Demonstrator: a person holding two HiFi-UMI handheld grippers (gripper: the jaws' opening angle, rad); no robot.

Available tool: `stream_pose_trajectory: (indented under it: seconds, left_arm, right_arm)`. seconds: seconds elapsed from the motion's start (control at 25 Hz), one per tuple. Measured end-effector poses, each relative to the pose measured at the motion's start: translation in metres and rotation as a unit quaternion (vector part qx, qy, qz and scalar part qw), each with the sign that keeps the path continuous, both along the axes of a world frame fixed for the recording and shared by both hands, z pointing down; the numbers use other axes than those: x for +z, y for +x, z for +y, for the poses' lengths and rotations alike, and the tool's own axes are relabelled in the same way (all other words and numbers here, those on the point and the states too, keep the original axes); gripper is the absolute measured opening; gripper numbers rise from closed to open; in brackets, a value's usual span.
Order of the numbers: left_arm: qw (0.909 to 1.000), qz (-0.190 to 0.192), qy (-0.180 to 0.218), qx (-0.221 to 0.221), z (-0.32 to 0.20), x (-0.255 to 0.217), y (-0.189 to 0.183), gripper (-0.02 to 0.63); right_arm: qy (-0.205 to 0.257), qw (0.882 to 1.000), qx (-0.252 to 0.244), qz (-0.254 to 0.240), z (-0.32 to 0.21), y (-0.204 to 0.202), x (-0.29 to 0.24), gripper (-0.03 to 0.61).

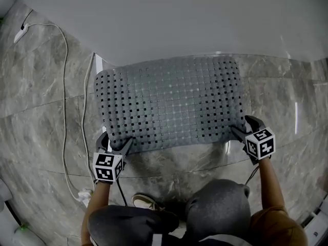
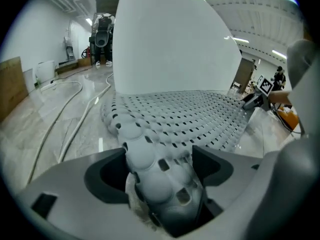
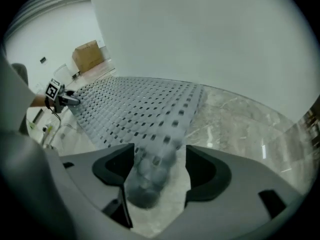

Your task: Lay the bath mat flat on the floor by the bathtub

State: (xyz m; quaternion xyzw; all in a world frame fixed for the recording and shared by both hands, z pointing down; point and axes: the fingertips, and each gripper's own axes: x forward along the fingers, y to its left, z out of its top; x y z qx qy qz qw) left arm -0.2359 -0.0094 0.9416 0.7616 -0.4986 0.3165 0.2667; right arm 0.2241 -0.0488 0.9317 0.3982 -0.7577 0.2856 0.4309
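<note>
The grey perforated bath mat (image 1: 171,104) lies spread on the marble floor, its far edge against the white bathtub wall (image 1: 179,19). My left gripper (image 1: 116,140) is at the mat's near left corner. In the left gripper view that curled corner (image 2: 160,184) sits between the spread jaws of the left gripper (image 2: 159,159). My right gripper (image 1: 244,124) is at the near right corner. In the right gripper view its jaws stand open, the blurred corner (image 3: 150,179) lies loose between them with a gap on the right side, and the right gripper (image 3: 160,159) does not press on it.
A white cable (image 1: 64,86) runs over the floor left of the mat to a plug (image 1: 84,195). A shoe (image 1: 146,201) and the person's knees are just behind the grippers. A cardboard box (image 3: 89,55) stands far off.
</note>
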Motion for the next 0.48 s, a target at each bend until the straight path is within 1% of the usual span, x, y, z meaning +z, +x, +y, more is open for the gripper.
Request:
stream_pose_trajectory:
  seconds: [0.08, 0.12, 0.2, 0.28, 0.36, 0.4, 0.44, 0.48]
  left_arm:
    - [0.9997, -0.018, 0.015, 0.003, -0.003, -0.003, -0.003, 0.390]
    - [0.9995, -0.023, 0.023, 0.000, -0.004, -0.005, -0.006, 0.404]
    - [0.9984, -0.035, 0.043, -0.004, -0.005, -0.012, -0.010, 0.416]
    - [0.9964, -0.049, 0.069, -0.005, -0.006, -0.022, -0.012, 0.421]
    - [0.9923, -0.074, 0.100, -0.003, -0.009, -0.034, -0.016, 0.443]
    - [0.9895, -0.087, 0.115, -0.001, -0.012, -0.042, -0.020, 0.443]
    - [0.9874, -0.094, 0.128, -0.001, -0.015, -0.049, -0.024, 0.443]
    - [0.9867, -0.092, 0.134, -0.008, -0.017, -0.054, -0.029, 0.443]
  right_arm:
    - [0.028, 0.999, -0.002, 0.043, -0.002, 0.021, -0.008, 0.319]
    - [0.036, 0.998, 0.002, 0.052, -0.003, 0.029, -0.012, 0.319]
    - [0.044, 0.998, 0.016, 0.041, -0.007, 0.033, -0.015, 0.319]
    - [0.048, 0.998, 0.021, 0.029, -0.009, 0.028, -0.016, 0.318]
    - [0.057, 0.998, 0.019, 0.022, -0.015, 0.020, -0.018, 0.318]
    - [0.063, 0.998, 0.018, 0.016, -0.018, 0.014, -0.020, 0.317]
    - [0.069, 0.997, 0.017, 0.010, -0.022, 0.009, -0.023, 0.316]
    - [0.075, 0.997, 0.018, 0.003, -0.025, 0.004, -0.026, 0.316]
